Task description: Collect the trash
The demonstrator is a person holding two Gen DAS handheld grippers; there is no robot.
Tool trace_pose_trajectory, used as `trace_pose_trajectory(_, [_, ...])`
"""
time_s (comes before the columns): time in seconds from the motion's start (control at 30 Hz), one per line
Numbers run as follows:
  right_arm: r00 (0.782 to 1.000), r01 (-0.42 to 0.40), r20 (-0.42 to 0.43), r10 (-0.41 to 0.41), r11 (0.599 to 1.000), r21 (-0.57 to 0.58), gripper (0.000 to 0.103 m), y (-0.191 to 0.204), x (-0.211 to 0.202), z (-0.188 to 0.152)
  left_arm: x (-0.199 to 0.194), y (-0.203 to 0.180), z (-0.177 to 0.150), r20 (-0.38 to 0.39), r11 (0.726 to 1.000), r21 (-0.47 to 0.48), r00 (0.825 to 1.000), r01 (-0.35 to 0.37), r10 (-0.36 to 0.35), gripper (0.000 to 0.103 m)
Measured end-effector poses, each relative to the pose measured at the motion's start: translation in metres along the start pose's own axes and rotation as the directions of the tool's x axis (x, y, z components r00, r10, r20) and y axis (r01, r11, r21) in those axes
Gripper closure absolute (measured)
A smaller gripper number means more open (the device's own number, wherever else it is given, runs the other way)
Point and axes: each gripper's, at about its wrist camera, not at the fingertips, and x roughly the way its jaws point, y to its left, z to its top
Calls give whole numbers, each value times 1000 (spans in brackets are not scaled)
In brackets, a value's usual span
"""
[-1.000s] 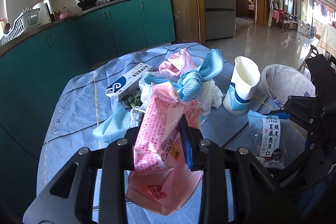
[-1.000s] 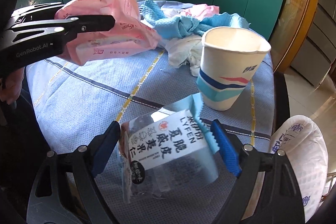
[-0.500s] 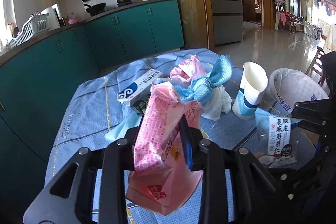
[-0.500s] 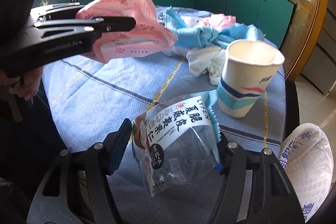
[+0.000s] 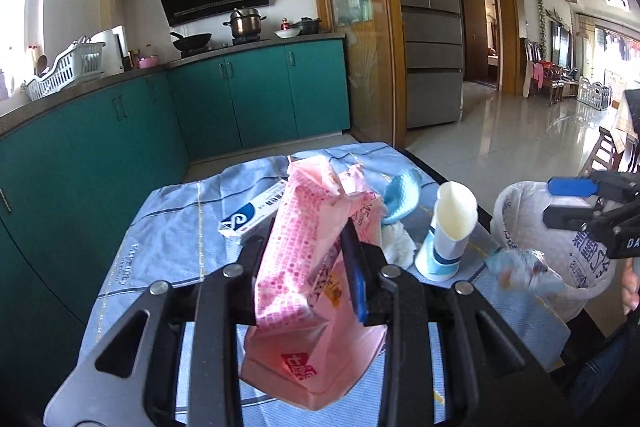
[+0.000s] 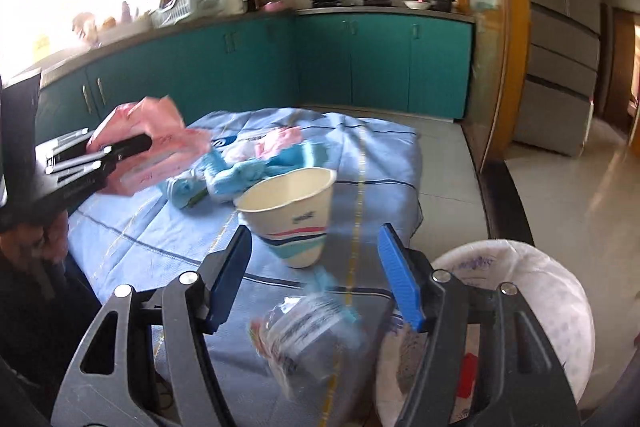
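My left gripper [image 5: 304,235] is shut on a pink printed wrapper [image 5: 304,259] and holds it above the blue tablecloth [image 5: 160,247]; it shows again as the left gripper [image 6: 120,151] with the pink wrapper [image 6: 152,151]. The right gripper [image 6: 316,279] has its jaws closing, but its blue pads [image 6: 400,279] touch nothing. A clear snack bag [image 6: 312,335], blurred, hangs loose below them beside the white trash bag [image 6: 520,307]. From the left wrist, the snack bag [image 5: 524,269] is under the right gripper [image 5: 564,203], at the rim of the trash bag [image 5: 580,267].
A paper cup [image 6: 292,219] stands by the table's edge near the trash bag. A blue cloth [image 6: 248,171], white tissue [image 5: 396,247] and a toothpaste box [image 5: 256,211] lie further in. Green cabinets [image 5: 260,95] line the wall behind. A hand [image 5: 630,283] shows at the right.
The right gripper rose and swung towards the trash bag, and the snack bag left its pads and dropped below them. The left gripper lifted a little with the pink wrapper.
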Motion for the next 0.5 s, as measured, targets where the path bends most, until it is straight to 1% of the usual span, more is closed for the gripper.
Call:
trace_pose_trajectory(0.03, [999, -30, -23, 30, 999, 18, 39, -1, 6, -3, 0, -1, 0, 0, 1000, 0, 1000, 0, 0, 72])
trace_pose_trajectory(0.1, [995, -62, -80, 64, 998, 27, 39, 4, 25, -11, 3, -2, -1, -7, 1000, 1, 1000, 6, -6, 72])
trace_pose_trajectory(0.13, [986, -99, -131, 105, 994, 51, 39, 7, 42, -18, 4, -3, -3, -12, 1000, 2, 1000, 7, -7, 72])
trace_pose_trajectory(0.2, [970, -127, -197, 144, 987, 95, 39, 8, 69, -29, 9, 0, -5, -25, 1000, 2, 1000, 6, -6, 72])
trace_pose_trajectory(0.27, [964, -138, -219, 153, 987, 84, 39, 17, 81, -35, 12, 4, -7, -39, 1000, -8, 999, 2, -2, 72])
trace_pose_trajectory(0.4, [964, -140, -221, 148, 989, 49, 38, 29, 81, -36, 12, 12, -9, -40, 1000, -26, 999, 0, -1, 71])
trace_pose_trajectory(0.5, [962, -152, -222, 157, 988, 42, 34, 35, 83, -36, 12, 14, -10, -43, 999, -32, 999, -5, 3, 71])
